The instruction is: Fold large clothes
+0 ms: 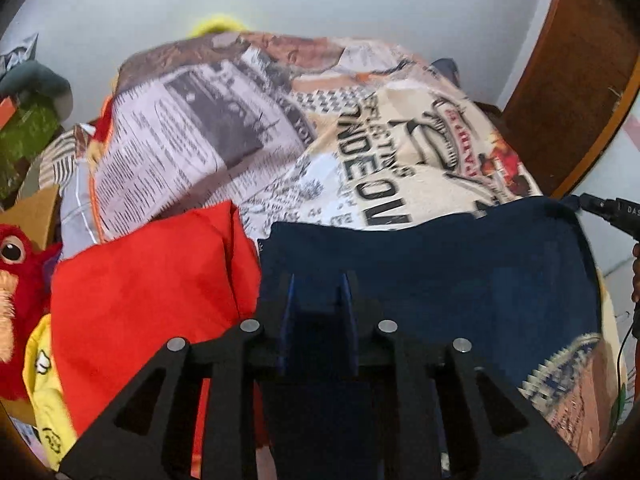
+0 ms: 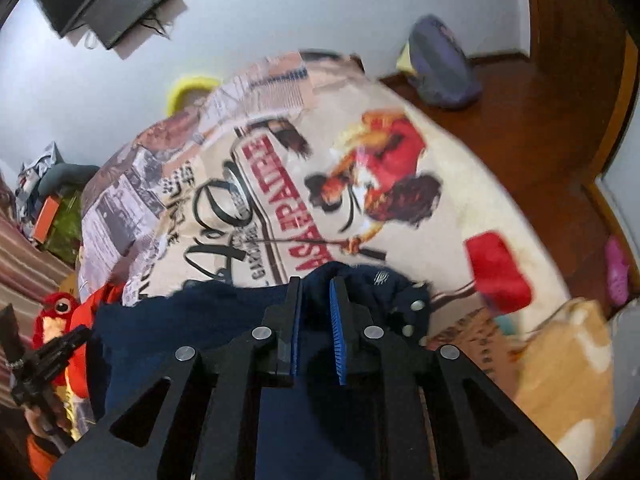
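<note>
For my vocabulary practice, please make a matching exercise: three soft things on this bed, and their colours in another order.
Things:
1. flat spread garment
2. fluffy plush bird toy
3. printed bed cover

Colours:
A. cream with newspaper print
B. navy blue
C. red

Pairs: 1-B, 2-C, 3-A

**A:** Where is the big garment (image 1: 440,276)?

**B:** It lies on the bed cover (image 1: 248,128), right in front of both grippers.

**A:** What is next to it?

**B:** In the left wrist view, another cloth (image 1: 148,280) lies just to its left, touching it. A plush bird (image 1: 16,280) sits further left, at the edge.

**A:** And behind the bed?

**B:** A wall (image 2: 280,8), with a screen (image 2: 108,0) high up on it.
</note>
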Demonstrator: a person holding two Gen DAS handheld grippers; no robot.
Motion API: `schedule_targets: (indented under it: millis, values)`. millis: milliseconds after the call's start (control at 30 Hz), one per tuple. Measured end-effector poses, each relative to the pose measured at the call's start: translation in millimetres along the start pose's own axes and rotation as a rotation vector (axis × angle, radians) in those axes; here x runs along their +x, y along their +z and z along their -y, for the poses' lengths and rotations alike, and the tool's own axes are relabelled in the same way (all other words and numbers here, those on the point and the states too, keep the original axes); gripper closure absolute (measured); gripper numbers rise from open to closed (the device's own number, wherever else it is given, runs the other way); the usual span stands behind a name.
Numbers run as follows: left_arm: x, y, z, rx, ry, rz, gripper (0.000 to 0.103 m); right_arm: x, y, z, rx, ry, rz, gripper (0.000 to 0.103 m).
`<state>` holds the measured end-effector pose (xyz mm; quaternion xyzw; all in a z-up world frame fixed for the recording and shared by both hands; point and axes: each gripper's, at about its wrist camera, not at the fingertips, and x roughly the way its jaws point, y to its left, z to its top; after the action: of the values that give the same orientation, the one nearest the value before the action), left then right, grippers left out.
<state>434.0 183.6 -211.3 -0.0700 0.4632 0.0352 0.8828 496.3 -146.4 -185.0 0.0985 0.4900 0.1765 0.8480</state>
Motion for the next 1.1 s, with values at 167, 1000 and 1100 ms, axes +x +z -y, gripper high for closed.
schedule_targets:
  millis: [167,1000,1100]
  values:
    - [-47.3,-2.8,24.1,0.074,0.005,0.070,0.078,-48.6,-6.9,-26.4,-0.111,-0.022,0.082,0.090]
    - [-33.8,-64.9,106.1,0.127,-0.239,-0.051,0.071,-17.0,-119.9,-126.1,-0.391,0.080,-0.025,0.081]
    - [-16.3,-73.0,110.8,0.146,-0.206,-0.077,0.071,-2.7,-125.3,-123.3,-0.386,0.075,-0.057,0.081]
